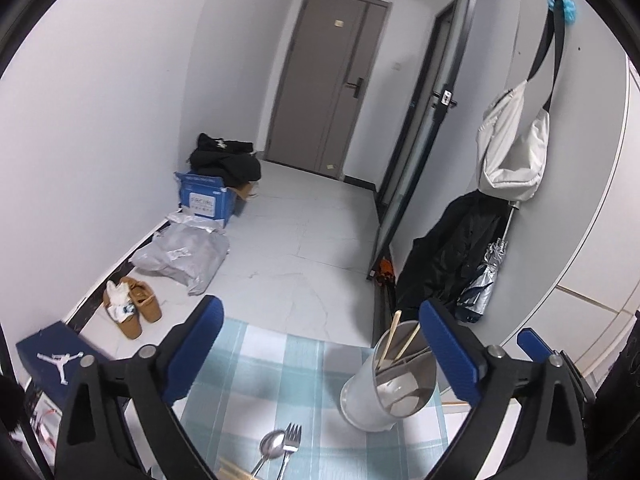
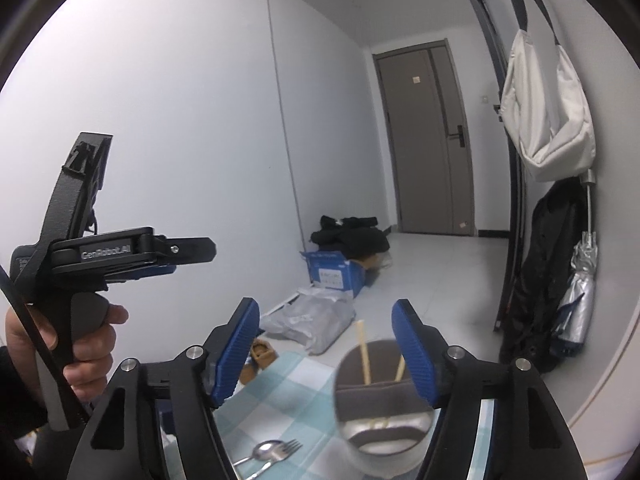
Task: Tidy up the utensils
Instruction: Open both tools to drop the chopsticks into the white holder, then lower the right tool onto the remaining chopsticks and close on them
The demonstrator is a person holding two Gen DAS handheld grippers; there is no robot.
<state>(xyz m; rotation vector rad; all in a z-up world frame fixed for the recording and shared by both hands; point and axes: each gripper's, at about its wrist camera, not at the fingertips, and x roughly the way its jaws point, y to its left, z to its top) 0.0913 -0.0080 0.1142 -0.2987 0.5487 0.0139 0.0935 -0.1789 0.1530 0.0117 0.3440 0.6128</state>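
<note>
Two chopsticks (image 1: 394,340) in metal holder (image 1: 384,392), one spoon (image 1: 271,446), one fork (image 1: 291,440), perhaps more chopsticks.

The cup (image 1: 386,384) is polished metal, shiny and mirror-like inside. The 2 chopsticks (image 1: 394,338) standing in it look like pale, matt wood. The spoon (image 1: 272,446) and fork (image 1: 291,440) are glossy metal. The cloth (image 1: 280,376) over the desk is a soft, matt checked fabric. The left tool (image 1: 322,350) has matt black plastic arms, bright metal pins and blue ribbed rubbery pads (image 1: 196,344); the right tool (image 2: 324,350) is built alike. The floor (image 1: 304,240) is smooth, faintly glossy tile. The bag (image 1: 516,148) on the wall is matt white fabric, and the umbrella (image 1: 482,276) has a silvery sheen.
</note>
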